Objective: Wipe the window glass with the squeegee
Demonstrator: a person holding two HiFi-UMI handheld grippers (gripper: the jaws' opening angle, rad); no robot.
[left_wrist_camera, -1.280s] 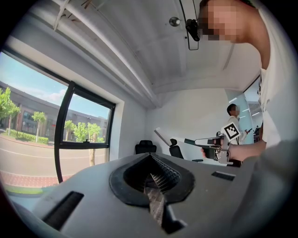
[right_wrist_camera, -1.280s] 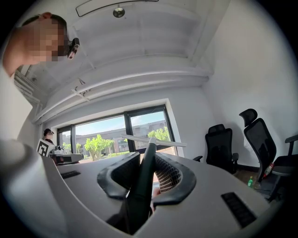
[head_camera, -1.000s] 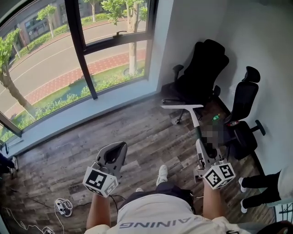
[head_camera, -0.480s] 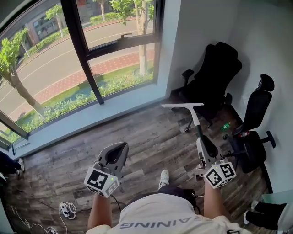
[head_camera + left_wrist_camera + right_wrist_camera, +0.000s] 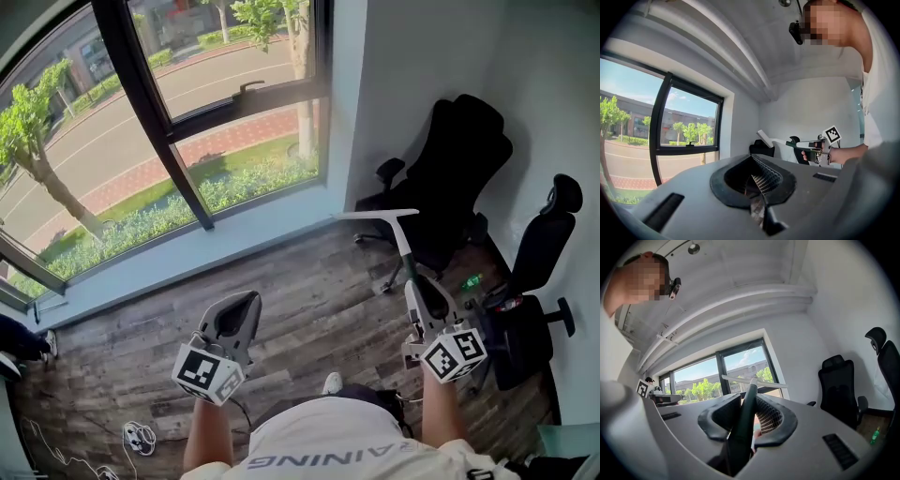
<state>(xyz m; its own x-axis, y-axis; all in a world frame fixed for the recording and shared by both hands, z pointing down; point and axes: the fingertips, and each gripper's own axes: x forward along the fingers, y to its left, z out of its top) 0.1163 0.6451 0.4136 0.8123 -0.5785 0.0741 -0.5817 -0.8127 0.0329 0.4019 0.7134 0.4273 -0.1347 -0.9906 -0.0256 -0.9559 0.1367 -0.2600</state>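
Right gripper point(image 5: 424, 300) is clamping the squeegee point(image 5: 403, 246) by its dark handle, jaws closed on it. White blade is hanging over the wood floor point(image 5: 309, 281), apart from the window glass point(image 5: 253, 150). Left gripper point(image 5: 232, 323) is hovering alongside, jaws pressed together, nothing between them. Black office chairs point(image 5: 459, 178) are standing by the right wall.

Floor point(image 5: 309, 281): dark wood planks, ending at a pale ledge point(image 5: 187, 251) along its far edge.
Big chair point(image 5: 459, 173): black, high-backed, in the floor's far right corner against the white wall point(image 5: 412, 66).
Second chair point(image 5: 536, 272): black, at the floor's right edge, near the first.
Bottle point(image 5: 471, 280): green, on the floor between the two chairs.
Cable point(image 5: 137, 435): white coil near the floor's near left corner.
Outside: road point(image 5: 122, 122), hedge point(image 5: 141, 220), trees point(image 5: 42, 122).
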